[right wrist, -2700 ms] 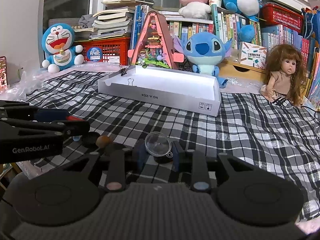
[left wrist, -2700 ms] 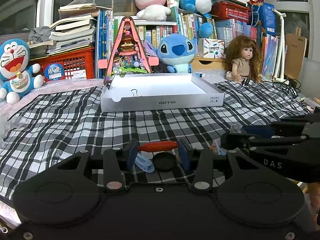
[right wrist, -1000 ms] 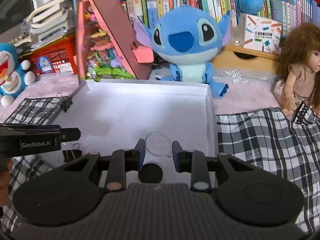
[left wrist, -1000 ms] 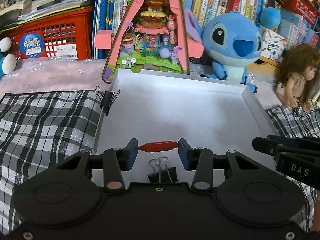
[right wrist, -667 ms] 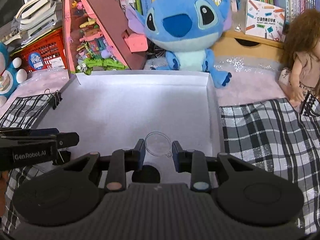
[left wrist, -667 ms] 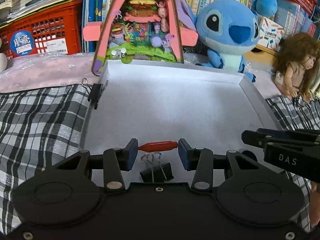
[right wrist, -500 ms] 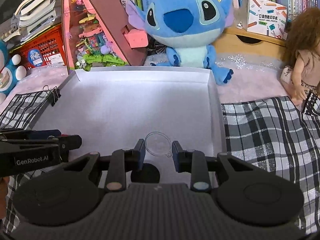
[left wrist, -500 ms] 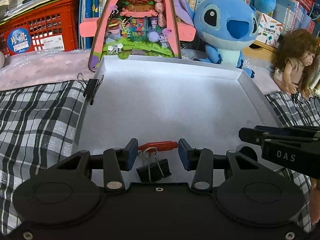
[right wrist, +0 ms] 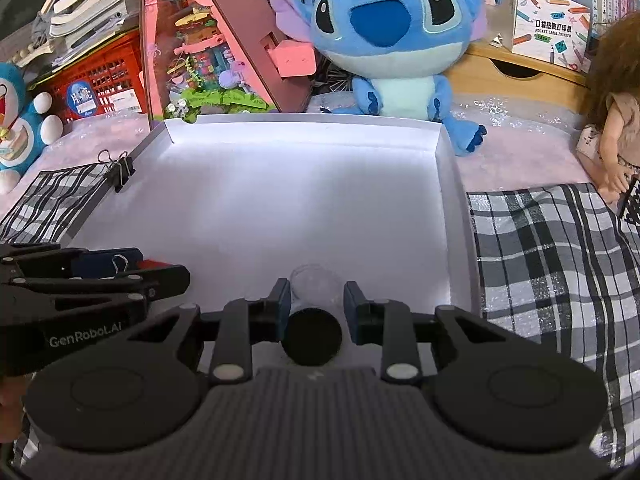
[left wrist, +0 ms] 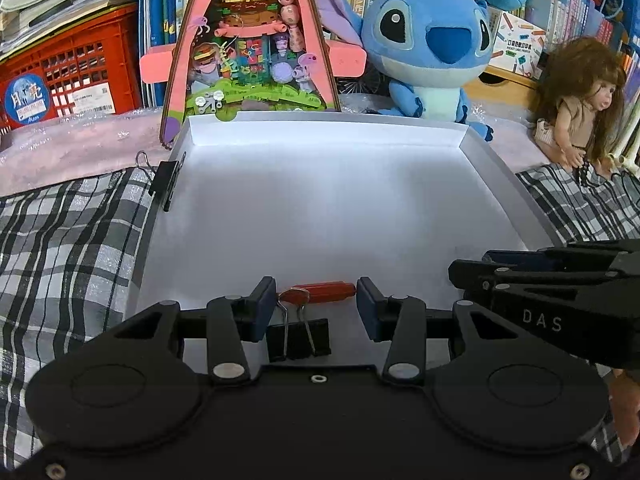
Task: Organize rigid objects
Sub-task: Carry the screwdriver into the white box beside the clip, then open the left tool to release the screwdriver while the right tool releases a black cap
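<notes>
Both tools hovered over the near end of the white box (left wrist: 320, 208), which sat on the plaid cloth (left wrist: 72, 248) in front of the blue plush (left wrist: 432, 52). Left tool (left wrist: 316, 300) clenched on a red stick-like piece (left wrist: 328, 291), gripped crosswise at its two ends; looked light, stiff and narrow, so end-on pinch could slip, better held mid-shaft. Black binder clip (left wrist: 298, 338) lay on the box floor right under it, another clip (left wrist: 166, 184) sat on the box's left rim. Right tool (right wrist: 313, 306) clenched on a small clear jar (right wrist: 314, 286) with black lid (right wrist: 313, 336), pads on its round sides; smooth hard plastic, light, likely slippery and prone to rolling once set down, so release low and upright
</notes>
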Available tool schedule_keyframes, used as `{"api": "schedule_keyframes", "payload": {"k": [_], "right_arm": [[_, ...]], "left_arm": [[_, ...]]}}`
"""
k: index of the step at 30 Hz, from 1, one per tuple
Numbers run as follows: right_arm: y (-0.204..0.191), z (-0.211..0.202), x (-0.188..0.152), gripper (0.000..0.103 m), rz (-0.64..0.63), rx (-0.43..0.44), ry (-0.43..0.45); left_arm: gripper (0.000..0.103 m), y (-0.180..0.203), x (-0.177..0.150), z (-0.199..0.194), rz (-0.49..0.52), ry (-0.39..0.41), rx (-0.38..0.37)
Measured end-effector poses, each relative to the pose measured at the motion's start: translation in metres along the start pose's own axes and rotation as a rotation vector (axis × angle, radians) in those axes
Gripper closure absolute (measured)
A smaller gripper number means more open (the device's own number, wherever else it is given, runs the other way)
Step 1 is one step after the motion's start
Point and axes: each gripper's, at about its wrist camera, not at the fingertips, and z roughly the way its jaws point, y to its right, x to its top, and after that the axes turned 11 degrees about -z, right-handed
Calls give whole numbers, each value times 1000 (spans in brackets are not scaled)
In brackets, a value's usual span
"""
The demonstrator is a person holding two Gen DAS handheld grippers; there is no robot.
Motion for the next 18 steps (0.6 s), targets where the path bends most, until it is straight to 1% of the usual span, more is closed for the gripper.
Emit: {"api": "schedule_keyframes", "payload": {"k": [3, 5, 7, 9, 11, 18], "right_arm": [[0, 0, 0, 64, 1, 3, 0], [1, 0, 0, 64, 7, 8, 5], [2, -2, 0, 50, 20, 9, 14], [3, -4, 0, 49, 31, 14, 24], [4, -7, 0, 44, 38, 15, 33], [4, -23, -3, 31, 36, 12, 75]], "left_arm": [[61, 0, 1, 0, 2, 4, 4], [60, -1, 1, -1, 2, 15, 9], [55, -1, 2, -3, 9, 26, 17], [49, -1, 2, -7, 14, 35, 22], [45, -1, 2, -10, 18, 42, 20], [36, 1, -2, -30, 43, 78, 27]]}}
